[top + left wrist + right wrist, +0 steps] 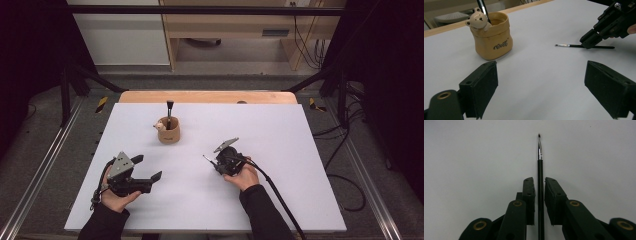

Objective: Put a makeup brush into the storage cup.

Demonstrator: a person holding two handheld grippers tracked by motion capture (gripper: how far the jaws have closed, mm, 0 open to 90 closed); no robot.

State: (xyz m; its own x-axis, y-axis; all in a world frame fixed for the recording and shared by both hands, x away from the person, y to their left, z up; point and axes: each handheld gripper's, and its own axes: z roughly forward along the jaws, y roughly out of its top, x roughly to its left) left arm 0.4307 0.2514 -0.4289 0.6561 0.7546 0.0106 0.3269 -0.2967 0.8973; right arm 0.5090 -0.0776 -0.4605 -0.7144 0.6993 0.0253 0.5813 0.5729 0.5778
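A thin black paintbrush with a silver ferrule lies flat on the white table sheet. My right gripper straddles its handle, with a narrow gap visible on each side, so the pads are not pressing. The left gripper view shows that gripper lowered over the brush, whose bristle tip points left. My left gripper is held at the front left with its jaws wide apart and nothing between them. A tan cup with a small bear figure on its rim holds another black brush.
The tan cup stands toward the back middle of the sheet. A wooden edge runs along the far side. Black frame posts and cables flank the table. A cable trails from the right gripper to the front edge.
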